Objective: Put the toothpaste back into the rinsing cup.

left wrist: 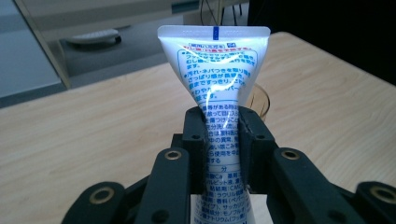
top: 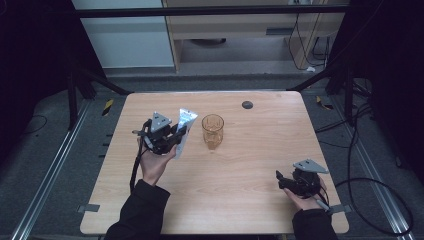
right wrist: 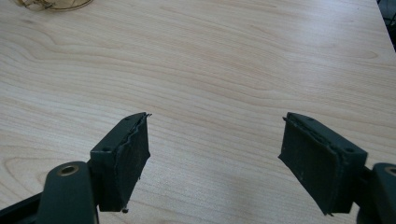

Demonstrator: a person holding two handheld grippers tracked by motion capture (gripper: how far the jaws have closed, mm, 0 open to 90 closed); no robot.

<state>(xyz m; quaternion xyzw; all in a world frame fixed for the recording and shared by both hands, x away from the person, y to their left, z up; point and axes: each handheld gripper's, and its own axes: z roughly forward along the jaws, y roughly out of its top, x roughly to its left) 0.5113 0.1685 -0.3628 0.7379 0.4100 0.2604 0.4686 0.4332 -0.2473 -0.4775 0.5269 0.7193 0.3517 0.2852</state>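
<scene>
My left gripper (top: pixel 176 136) (left wrist: pixel 223 122) is shut on a white toothpaste tube (top: pixel 185 124) (left wrist: pixel 217 74) with blue and red print, gripped around its middle. The tube's flat crimped end points up and away from me, and it is held above the table, left of a clear amber glass (top: pixel 212 131). In the left gripper view the glass (left wrist: pixel 260 100) peeks out behind the tube. My right gripper (top: pixel 280 179) (right wrist: pixel 215 161) rests low at the table's front right, jaws wide apart with nothing between them. The glass's base (right wrist: pixel 51 3) shows at the top left of the right gripper view.
The wooden table (top: pixel 260 150) has a small dark round disc (top: pixel 247 104) near its far edge. Black frame bars and cables surround the table, with a cabinet (top: pixel 240 25) behind on the floor.
</scene>
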